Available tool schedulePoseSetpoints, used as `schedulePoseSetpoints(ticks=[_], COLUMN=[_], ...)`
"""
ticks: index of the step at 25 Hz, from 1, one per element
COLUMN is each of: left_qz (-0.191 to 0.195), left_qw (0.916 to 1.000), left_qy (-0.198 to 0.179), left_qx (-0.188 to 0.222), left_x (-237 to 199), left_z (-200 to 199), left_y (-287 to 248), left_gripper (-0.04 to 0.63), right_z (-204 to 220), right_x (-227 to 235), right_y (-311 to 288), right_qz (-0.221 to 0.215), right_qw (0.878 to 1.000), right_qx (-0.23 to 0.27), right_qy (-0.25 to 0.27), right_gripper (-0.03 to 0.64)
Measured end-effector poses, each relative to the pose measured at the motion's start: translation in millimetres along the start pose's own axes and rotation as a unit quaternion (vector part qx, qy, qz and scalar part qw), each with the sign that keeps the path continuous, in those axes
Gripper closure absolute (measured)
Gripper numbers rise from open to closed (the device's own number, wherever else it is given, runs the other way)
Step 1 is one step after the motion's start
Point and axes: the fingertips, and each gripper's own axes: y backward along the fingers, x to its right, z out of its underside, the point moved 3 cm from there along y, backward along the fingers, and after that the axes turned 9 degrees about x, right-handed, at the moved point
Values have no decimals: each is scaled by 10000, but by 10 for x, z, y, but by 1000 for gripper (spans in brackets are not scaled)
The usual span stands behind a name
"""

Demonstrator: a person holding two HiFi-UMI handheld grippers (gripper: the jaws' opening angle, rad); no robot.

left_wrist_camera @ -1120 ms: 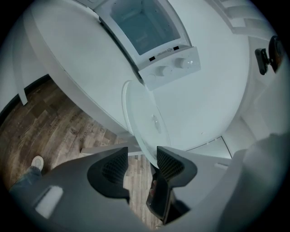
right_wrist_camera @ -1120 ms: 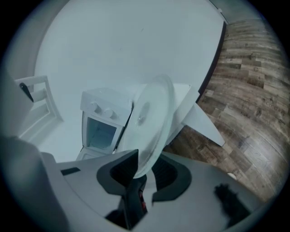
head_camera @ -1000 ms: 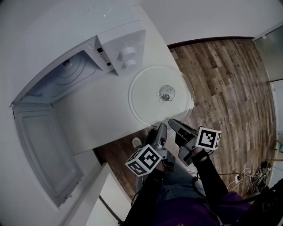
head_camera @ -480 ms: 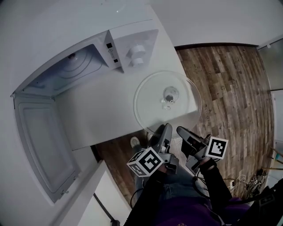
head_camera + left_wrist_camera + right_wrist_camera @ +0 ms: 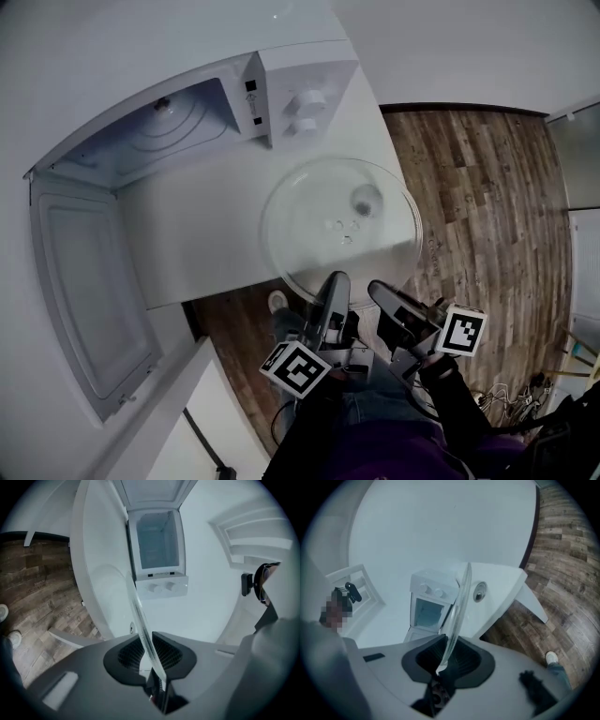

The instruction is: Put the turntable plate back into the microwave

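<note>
The clear glass turntable plate (image 5: 323,220) hangs just above the white table (image 5: 206,234), in front of the open microwave (image 5: 169,127). My left gripper (image 5: 336,281) grips its near rim; the jaws have just been closing, and in the left gripper view the plate's edge (image 5: 138,611) runs between the pads of the left gripper (image 5: 151,656). To its right, my right gripper (image 5: 377,289) holds the same rim. Its jaws closed in and then eased a little, still pressing on the plate's edge (image 5: 461,602) in the right gripper view (image 5: 447,656).
A small round grey piece (image 5: 366,199) lies on the table under the plate. The microwave door (image 5: 89,300) hangs open to the left, with the knob panel (image 5: 305,112) to the right of the cavity. Wooden floor (image 5: 487,187) and a shoe (image 5: 277,302) lie beyond the table edge.
The plate has come up off the table and moved left toward the microwave. The left jaws have closed on its rim. The small grey piece stays on the table.
</note>
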Motion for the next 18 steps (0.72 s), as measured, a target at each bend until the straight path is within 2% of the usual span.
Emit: schedulePoseSetpoints(ticks=[5,9,18], left_qz=[269,373,392], left_qw=[9983,9940,9751], left_qy=[-46,-143,-900], left_qx=[507,1021,1988], left_x=[121,158,182], left_z=[-377,-744,-1602], left_y=[245,421,660], left_gripper=[548,548,543], right_z=[245,420,783], right_x=[-302,-543,-935], right_y=[-235,-517,-1297], right_qz=[-438,-803,-1556], right_qw=[9982,9929,9684], right_qx=[-417,-850,-1867], right_qy=[10,238,554], right_gripper=[552,552,552])
